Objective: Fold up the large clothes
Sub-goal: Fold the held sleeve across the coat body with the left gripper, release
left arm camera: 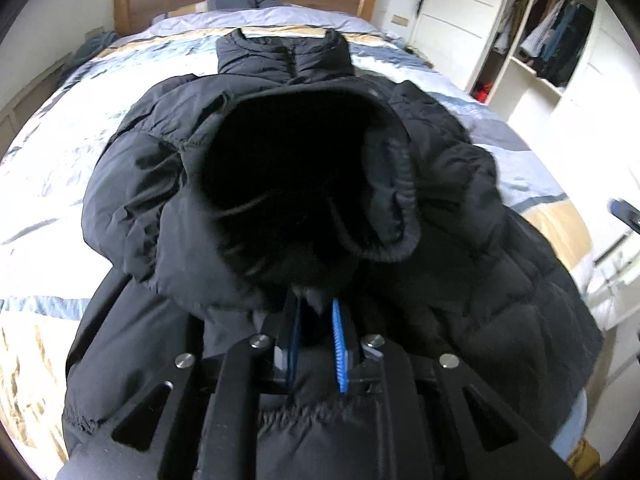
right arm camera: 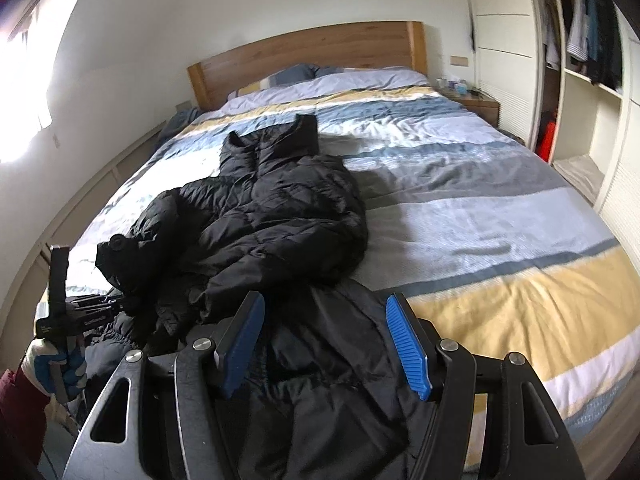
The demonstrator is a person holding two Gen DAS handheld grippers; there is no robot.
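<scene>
The black padded jacket [right arm camera: 276, 216] lies spread on the striped duvet [right arm camera: 500, 216], collar toward the wooden headboard [right arm camera: 316, 50]. The left gripper [left arm camera: 316, 304] has its blue pads [left arm camera: 338, 344] nearly together, pinching the edge of a sleeve cuff [left arm camera: 304, 184] that gapes directly ahead of it. The right gripper [right arm camera: 326, 312] hovers half open above the jacket's near hem, holding nothing. A gloved hand [right arm camera: 56, 364] grips the left tool.

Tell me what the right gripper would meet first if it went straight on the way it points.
Most likely the black jacket: the right gripper points down at the crumpled hem on the bed, with its jaws standing open and nothing between them. How near the fabric lies is hard to judge.
</scene>
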